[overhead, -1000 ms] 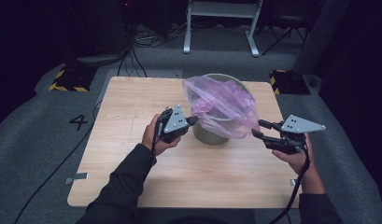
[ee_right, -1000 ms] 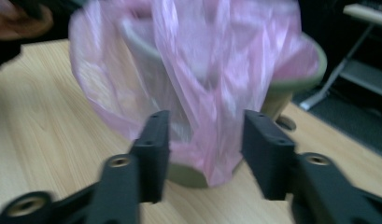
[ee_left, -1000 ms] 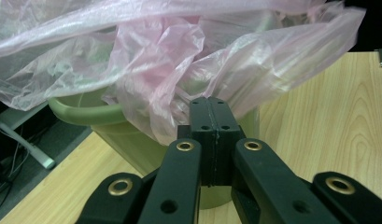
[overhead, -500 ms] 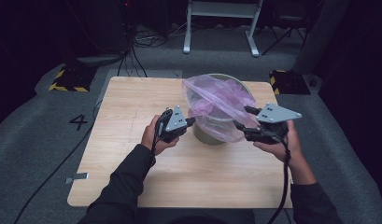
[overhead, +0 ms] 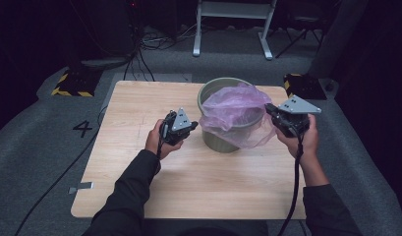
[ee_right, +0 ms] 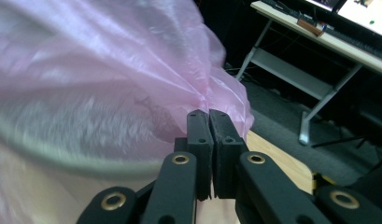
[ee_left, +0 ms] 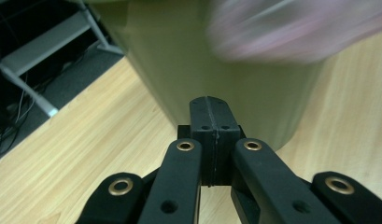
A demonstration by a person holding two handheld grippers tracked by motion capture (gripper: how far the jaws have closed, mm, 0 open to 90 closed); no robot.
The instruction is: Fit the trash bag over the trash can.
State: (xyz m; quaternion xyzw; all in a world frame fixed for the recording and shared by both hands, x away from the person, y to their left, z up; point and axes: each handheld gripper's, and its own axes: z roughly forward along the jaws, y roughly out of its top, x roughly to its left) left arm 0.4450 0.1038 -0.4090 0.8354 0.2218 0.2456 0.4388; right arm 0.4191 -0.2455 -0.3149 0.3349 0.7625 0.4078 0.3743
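An olive green bin (overhead: 220, 141) stands on the far middle of the wooden table (overhead: 134, 108). A thin pink plastic bag (overhead: 235, 109) lies over its mouth and hangs down its right side. My right gripper (overhead: 269, 111) is just right of the rim, shut on a gathered edge of the pink bag (ee_right: 109, 70), which bunches at the right gripper's (ee_right: 208, 116) tips. Left of the bin, low against its wall, my left gripper (overhead: 193, 127) is shut. In the left gripper view its jaws (ee_left: 210, 105) hold nothing, with the bin wall (ee_left: 179, 56) right behind and the blurred bag (ee_left: 296, 28) above.
Bare tabletop spreads to the left and in front of the bin. Beyond the table are a white metal stand (overhead: 233, 24), floor cables (overhead: 139, 49) and yellow-black striped blocks (overhead: 71, 84) on the grey floor.
My right gripper has moved left and up toward the bin's rim, carrying the bag edge; the bag now sits lower over the mouth. The left gripper has hardly moved.
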